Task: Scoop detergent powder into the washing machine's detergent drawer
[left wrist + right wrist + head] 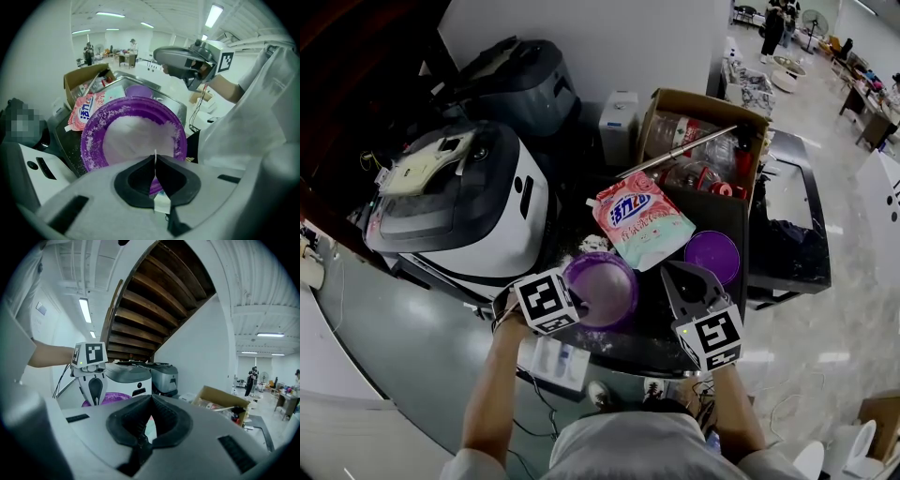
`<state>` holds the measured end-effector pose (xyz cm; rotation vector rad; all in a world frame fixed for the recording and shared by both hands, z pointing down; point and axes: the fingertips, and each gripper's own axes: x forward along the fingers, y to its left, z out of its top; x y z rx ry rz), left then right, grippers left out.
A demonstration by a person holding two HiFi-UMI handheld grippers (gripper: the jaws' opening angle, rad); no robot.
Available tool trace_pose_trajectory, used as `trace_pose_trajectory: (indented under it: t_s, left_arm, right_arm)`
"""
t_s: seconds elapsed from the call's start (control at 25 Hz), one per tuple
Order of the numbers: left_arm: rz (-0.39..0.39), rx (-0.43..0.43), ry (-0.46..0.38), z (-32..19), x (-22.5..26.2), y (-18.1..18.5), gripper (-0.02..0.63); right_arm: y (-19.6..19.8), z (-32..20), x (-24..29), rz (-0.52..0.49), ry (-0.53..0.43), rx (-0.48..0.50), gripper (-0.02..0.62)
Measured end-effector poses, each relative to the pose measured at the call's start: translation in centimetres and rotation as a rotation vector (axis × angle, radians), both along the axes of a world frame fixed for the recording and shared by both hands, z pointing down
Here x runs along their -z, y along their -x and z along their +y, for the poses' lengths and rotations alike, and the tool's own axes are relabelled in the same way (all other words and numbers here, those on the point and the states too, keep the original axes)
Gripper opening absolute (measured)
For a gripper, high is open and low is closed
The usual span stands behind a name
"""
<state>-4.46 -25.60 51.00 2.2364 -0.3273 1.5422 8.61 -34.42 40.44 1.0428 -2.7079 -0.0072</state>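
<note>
While white detergent powder (136, 140) sits heaped in the purple tub (602, 286) by the dark tabletop's (577, 225) near edge, the left claw (155, 155) pinches the tub's rim. The right claw (150, 398) hangs pressed together and empty, near the purple lid (712, 255) and pink pouch (642, 220).

- Purple bowl (93, 136): glossy plastic, rim dusted with grainy white powder (136, 138).
- Detergent pouch (642, 217): shiny printed plastic film.
- Box (703, 101): matt brown cardboard.
- Left hand-held gripper (155, 155): matt grey plastic, black rubbery pads (138, 176).
- Floor (394, 347): smooth, glossy.
</note>
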Motion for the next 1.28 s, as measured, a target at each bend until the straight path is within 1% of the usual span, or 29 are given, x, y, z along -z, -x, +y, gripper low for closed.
trace_pose_trajectory:
  t_s: [0.12,0.36,0.56,0.8,0.96,1.08,1.16,1.28]
  left_arm:
    - [0.031,-0.014,0.032,0.5,0.3,-0.5,0.014]
    - [0.118,-0.038,0.062,1.2,1.2,-1.7,0.014]
    - [0.175,-0.050,0.068,1.6,1.8,-2.0,0.014]
    - [0.232,-0.037,0.063,1.5,2.3,-1.9,0.014]
    - [0.290,0.007,0.040,1.0,2.7,-1.8,0.014]
    - [0.331,0.060,0.008,0.4,2.8,-1.4,0.014]
    - [0.381,0.108,-0.016,-0.1,3.2,-1.1,0.014]
    - [0.486,0.202,-0.049,-1.1,3.8,-0.8,0.014]
  right_arm:
    - [0.0,0.0,0.1,0.001,-0.002,-0.002,-0.003]
    - [0.0,0.1,0.2,0.003,-0.005,-0.005,-0.003]
    - [0.3,0.3,0.3,0.008,-0.009,-0.006,-0.003]
    - [0.8,0.5,0.5,0.016,-0.016,-0.010,-0.003]
    - [1.0,0.6,0.8,0.023,-0.028,-0.014,-0.003]
    - [1.3,0.8,1.1,0.028,-0.038,-0.016,-0.003]
    - [1.6,0.9,1.4,0.029,-0.043,-0.013,-0.003]
    - [1.9,1.0,1.8,0.029,-0.050,-0.010,-0.003]
